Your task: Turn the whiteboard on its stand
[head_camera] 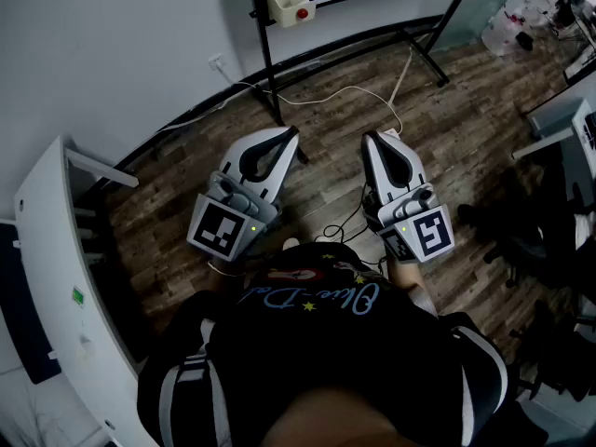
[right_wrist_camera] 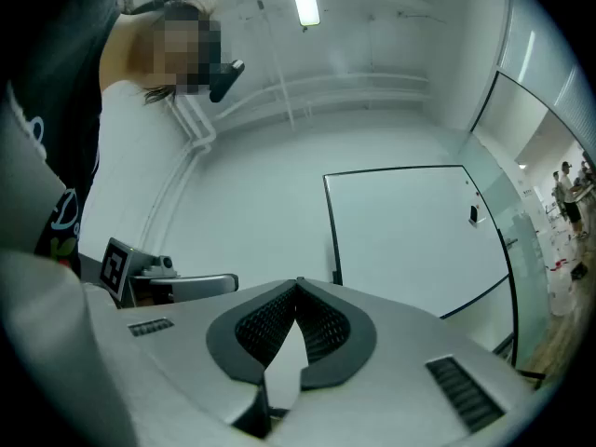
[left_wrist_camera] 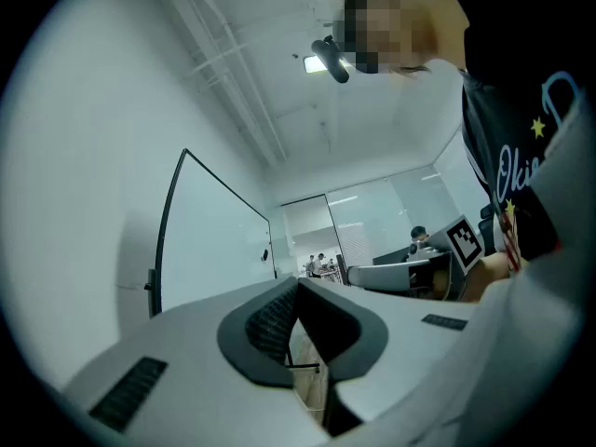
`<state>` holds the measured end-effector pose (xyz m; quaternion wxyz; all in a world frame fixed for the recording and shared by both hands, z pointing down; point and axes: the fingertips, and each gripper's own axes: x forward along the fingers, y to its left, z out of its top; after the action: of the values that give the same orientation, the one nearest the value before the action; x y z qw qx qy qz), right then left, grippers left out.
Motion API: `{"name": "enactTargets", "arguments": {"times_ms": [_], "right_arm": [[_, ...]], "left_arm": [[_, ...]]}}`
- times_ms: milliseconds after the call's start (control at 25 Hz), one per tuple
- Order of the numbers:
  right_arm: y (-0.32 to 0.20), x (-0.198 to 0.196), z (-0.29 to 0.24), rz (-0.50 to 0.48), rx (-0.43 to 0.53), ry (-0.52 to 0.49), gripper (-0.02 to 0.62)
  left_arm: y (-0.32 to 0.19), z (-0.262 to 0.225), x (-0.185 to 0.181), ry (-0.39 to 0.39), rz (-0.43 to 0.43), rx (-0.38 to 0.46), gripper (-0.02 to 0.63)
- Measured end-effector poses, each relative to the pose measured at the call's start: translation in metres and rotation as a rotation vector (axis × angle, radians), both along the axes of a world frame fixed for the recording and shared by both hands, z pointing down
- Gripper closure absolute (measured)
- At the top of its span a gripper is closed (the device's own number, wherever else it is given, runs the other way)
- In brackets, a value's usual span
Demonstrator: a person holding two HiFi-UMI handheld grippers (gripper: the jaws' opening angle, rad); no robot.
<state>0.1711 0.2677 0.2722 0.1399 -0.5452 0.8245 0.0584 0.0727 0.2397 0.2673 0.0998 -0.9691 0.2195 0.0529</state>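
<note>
A person in a black shirt (head_camera: 326,343) holds two smooth white-and-grey grippers above a dark wood-plank floor (head_camera: 186,184); the left gripper (head_camera: 296,134) has its ribbed dark pads (left_wrist_camera: 272,322) meeting at the tips with nothing between them; the right gripper (head_camera: 368,139) is likewise closed and empty; a thin white cable (head_camera: 326,96) loops across the floor ahead; a curved white cabinet (head_camera: 47,250) stands at left; the whiteboard (right_wrist_camera: 410,240), a plain white rectangle in a thin black frame, stands far ahead on a black tubular stand (head_camera: 265,54), well apart from both grippers.
</note>
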Motion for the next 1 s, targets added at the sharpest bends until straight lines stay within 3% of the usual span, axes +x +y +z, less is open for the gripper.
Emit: {"name": "enactTargets", "arguments": {"times_ms": [440, 840, 1000], "right_arm": [[-0.004, 0.010, 0.000, -0.026, 0.022, -0.024, 0.574], [-0.005, 0.042, 0.005, -0.032, 0.032, -0.048, 0.574], [-0.005, 0.055, 0.007, -0.037, 0.030, -0.042, 0.574]], "left_arm": [[-0.004, -0.004, 0.005, -0.002, -0.020, -0.011, 0.598], [-0.002, 0.000, 0.041, -0.050, -0.002, 0.007, 0.598], [-0.002, 0.000, 0.051, -0.028, -0.019, -0.028, 0.598]]}}
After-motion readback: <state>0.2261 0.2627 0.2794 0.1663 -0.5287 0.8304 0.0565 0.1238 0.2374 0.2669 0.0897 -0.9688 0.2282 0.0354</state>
